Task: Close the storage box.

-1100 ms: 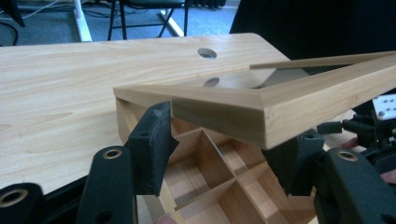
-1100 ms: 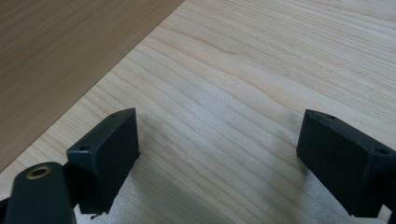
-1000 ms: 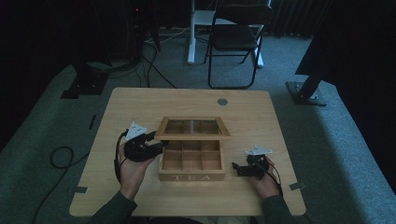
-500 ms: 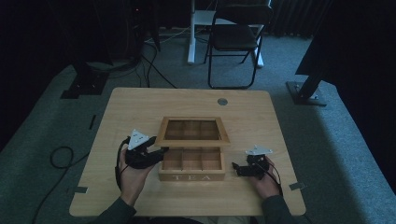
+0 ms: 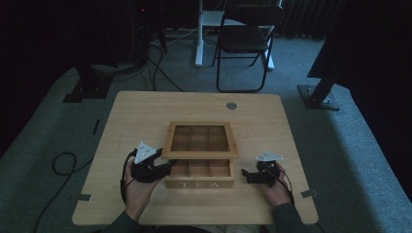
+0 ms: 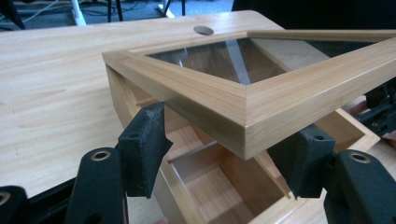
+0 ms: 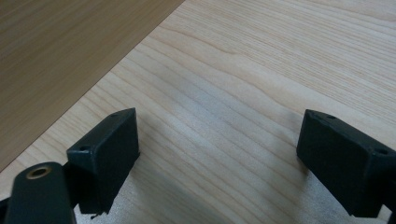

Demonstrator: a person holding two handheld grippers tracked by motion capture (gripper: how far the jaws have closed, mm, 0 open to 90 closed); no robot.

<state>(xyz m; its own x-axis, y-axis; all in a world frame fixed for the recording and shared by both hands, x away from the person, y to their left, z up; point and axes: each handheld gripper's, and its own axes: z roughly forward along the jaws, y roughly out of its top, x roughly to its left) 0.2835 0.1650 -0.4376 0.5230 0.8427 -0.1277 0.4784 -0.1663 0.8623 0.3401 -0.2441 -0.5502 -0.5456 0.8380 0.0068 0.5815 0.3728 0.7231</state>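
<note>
tea box (image 5: 199, 174) lid (image 6: 261, 93) seen half-raised, compartments empty | left gripper (image 6: 224, 161) spread around lid corner | right gripper (image 7: 219, 158) spread, idle

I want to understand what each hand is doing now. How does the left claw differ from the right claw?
The left claw reaches under the raised glass lid of the tea box; the right claw waits beside the box over bare table. The lid's corner sits between the left jaws; nothing sits between the right ones. Both are open.
</note>
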